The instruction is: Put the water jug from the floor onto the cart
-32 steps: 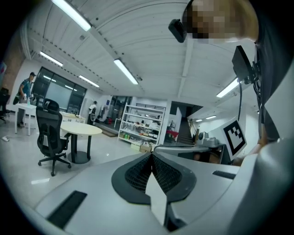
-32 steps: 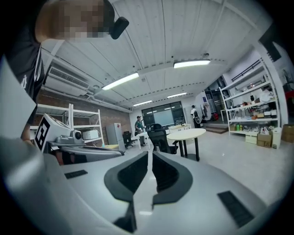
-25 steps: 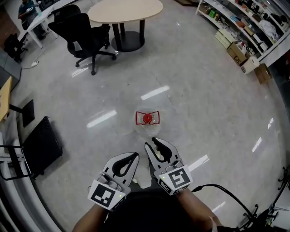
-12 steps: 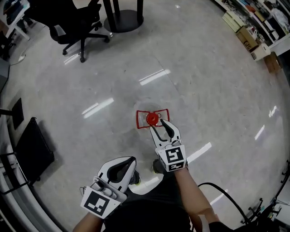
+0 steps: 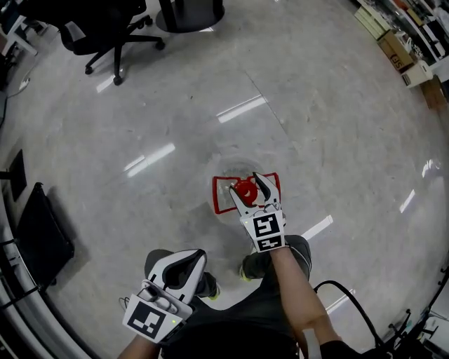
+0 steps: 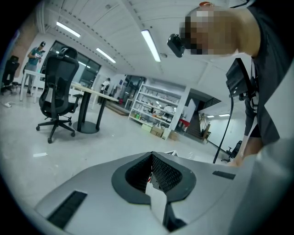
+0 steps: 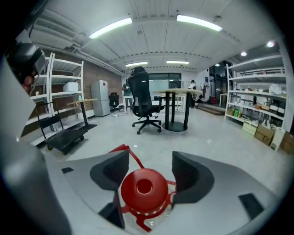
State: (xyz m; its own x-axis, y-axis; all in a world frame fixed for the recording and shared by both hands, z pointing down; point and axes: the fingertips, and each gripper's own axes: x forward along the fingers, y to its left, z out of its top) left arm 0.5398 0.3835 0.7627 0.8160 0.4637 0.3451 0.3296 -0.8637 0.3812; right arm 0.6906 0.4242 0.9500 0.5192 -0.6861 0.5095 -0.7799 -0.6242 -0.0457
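A clear water jug stands on the floor; its red cap and red carry handle show in the head view. My right gripper hangs over the cap with a finger on either side. In the right gripper view the cap sits between the spread fingers and no pad presses on it; the jaws have just been opening. My left gripper is low by the person's leg, its fingertips together on nothing. The black flat cart stands at the left.
A black office chair and a round table's base stand farther off. Shelves with boxes line the right side. A black cable loops on the floor by the person's right arm. The cart also appears in the right gripper view.
Both grippers have sunk toward the floor. The right one moved forward over the red cap and spread its jaws around it. The left one stayed shut and back near the leg.
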